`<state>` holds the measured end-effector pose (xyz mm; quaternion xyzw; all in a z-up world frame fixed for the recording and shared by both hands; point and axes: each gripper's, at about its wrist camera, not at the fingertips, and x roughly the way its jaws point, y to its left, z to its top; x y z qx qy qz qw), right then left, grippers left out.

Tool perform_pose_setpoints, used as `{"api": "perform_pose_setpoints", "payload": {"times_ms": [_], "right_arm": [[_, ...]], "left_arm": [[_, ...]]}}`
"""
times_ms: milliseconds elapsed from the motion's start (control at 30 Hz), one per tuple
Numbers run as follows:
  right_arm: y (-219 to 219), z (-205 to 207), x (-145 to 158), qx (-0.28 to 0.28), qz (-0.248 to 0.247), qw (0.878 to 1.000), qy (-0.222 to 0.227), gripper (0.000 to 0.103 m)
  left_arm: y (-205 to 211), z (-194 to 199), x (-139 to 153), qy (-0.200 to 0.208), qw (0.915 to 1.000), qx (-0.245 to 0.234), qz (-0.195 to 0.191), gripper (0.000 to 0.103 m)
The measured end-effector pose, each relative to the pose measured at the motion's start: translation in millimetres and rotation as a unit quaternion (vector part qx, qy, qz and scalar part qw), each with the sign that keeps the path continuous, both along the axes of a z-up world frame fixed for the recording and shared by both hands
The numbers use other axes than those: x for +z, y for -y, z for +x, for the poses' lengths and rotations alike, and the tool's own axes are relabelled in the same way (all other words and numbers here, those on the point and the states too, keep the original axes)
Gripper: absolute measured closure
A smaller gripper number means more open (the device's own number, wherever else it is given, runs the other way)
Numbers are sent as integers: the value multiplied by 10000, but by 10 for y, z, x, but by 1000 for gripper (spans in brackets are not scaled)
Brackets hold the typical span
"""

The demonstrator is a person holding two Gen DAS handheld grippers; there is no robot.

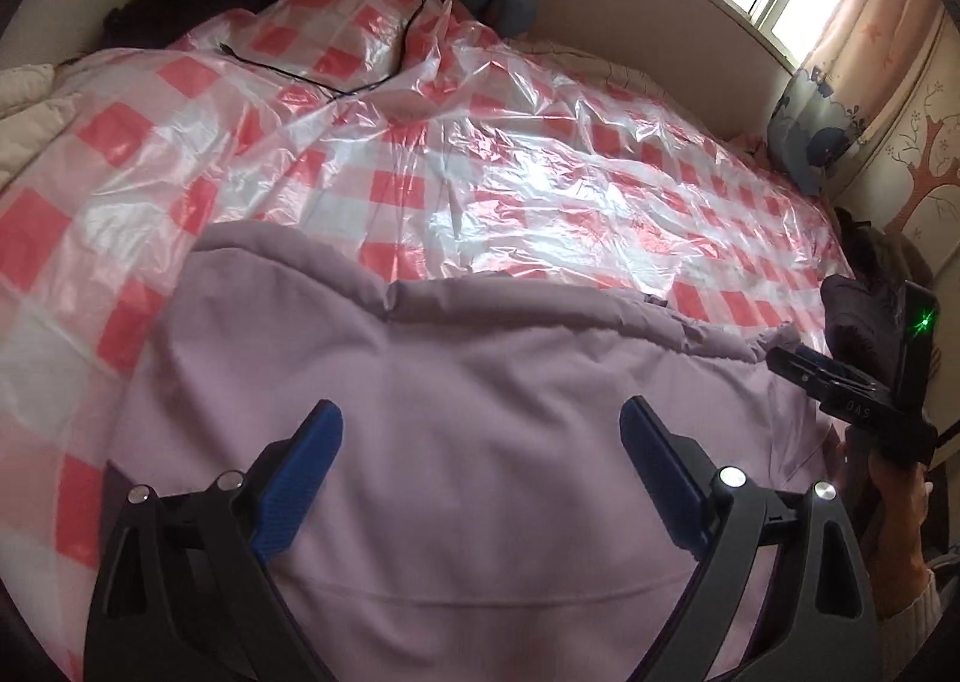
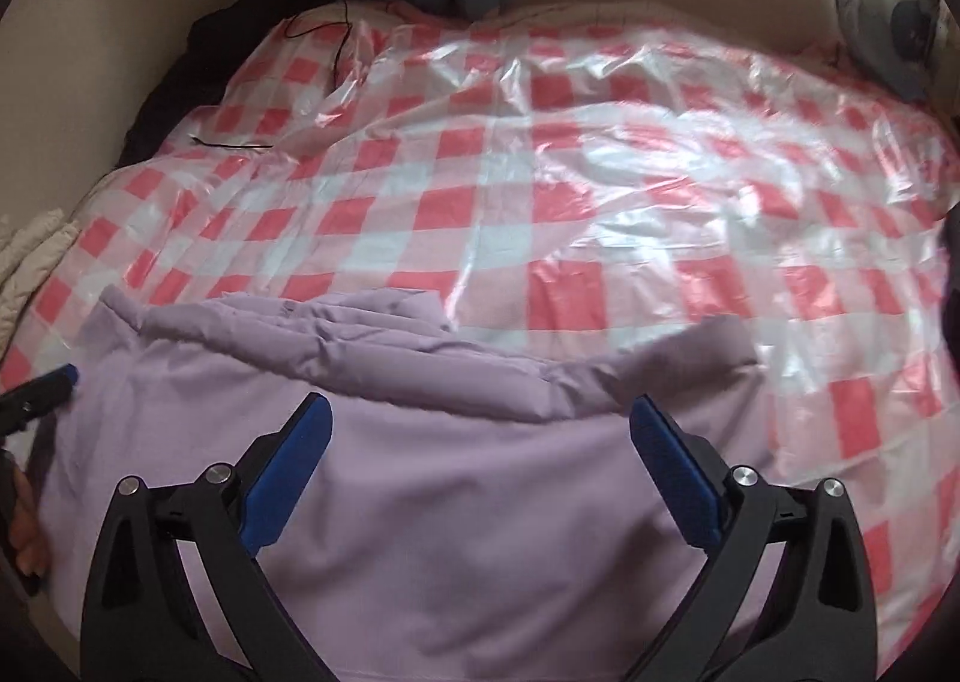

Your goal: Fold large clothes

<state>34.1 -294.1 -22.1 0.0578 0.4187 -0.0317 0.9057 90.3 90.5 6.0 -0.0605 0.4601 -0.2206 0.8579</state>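
A: Left wrist view had the left tongs [image 1: 480, 445] spread wide apart, holding nothing, poised over the lilac garment [image 1: 480, 442] lying on the bed's red-checked plastic sheet [image 1: 420, 172].

B: And the garment's place?

A: At six o'clock in both views, on the near part of the bed. The right tongs [image 2: 480, 439] were likewise apart and empty above the same cloth; in the left view they showed at three o'clock, beside the garment's right edge.

B: How should the fold go?

A: My judgement: each pair of tongs should pinch a near corner through all layers, lift together, and carry the edge toward twelve o'clock evenly, so the slick sheet doesn't drag along.

B: Which way did it lie?

A: Its long axis seemed to run nine to three o'clock, with a thick rolled edge [image 2: 372, 346] toward twelve; a sleeve-like flap [image 2: 678, 364] pointed to about two o'clock.
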Motion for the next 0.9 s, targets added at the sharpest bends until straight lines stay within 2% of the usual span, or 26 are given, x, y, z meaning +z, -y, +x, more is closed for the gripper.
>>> {"api": "perform_pose_setpoints", "payload": {"times_ms": [67, 100, 167, 200, 233, 300, 367, 433, 533, 600, 633, 700, 733, 767, 833, 900], "right_arm": [[197, -149, -165, -317, -279, 9991, 0, 7], [359, -182, -344, -479, -207, 9986, -116, 7], [638, -230, -684, -631, 492, 9967, -145, 7], [709, -269, -746, -678, 682, 9954, -33, 7], [723, -297, -766, -734, 666, 9951, 45, 7], [643, -286, -751, -705, 387, 9968, 39, 7], [644, -233, -727, -642, 451, 9967, -193, 7], [623, -284, -550, -604, 391, 9969, -316, 7], [444, -737, -95, -413, 466, 9975, 335, 7], [296, -1042, 52, -326, 384, 9966, 647, 7], [234, -1154, 42, -290, 293, 9965, 721, 7], [196, -1252, -178, -371, 53, 9974, 613, 7], [229, -1239, -371, -420, 79, 9981, 454, 6], [293, -1255, -525, -419, 289, 9971, 559, 6], [357, -1337, -611, -525, 409, 9941, 861, 6], [346, -1327, -605, -516, 348, 9945, 847, 6]], "left_arm": [[-91, -144, -9, 236, 9993, 119, 269, 13], [-125, -177, -58, 309, 9987, 161, 374, 13], [-201, -163, -240, 230, 9989, 257, 315, 13], [-223, -156, -337, 220, 9991, 272, 235, 13], [-217, -172, -414, 310, 9988, 290, 232, 13], [-119, -228, -471, 547, 9968, 321, 485, 12], [-59, -255, -425, 655, 9945, 340, 747, 12], [-81, -359, -287, 787, 9930, 329, 818, 12], [-131, -646, -74, 1328, 9853, 266, 1044, 12], [-176, -778, -51, 1473, 9825, 197, 1125, 12], [-200, -806, -65, 1468, 9825, 204, 1125, 12], [-227, -830, -124, 1441, 9825, 223, 1159, 12], [-236, -826, -162, 1397, 9832, 222, 1152, 12], [-258, -812, -212, 1309, 9850, 234, 1096, 12], [-293, -851, -270, 1236, 9872, 271, 970, 12], [-306, -874, -283, 1285, 9866, 309, 960, 12]]}}
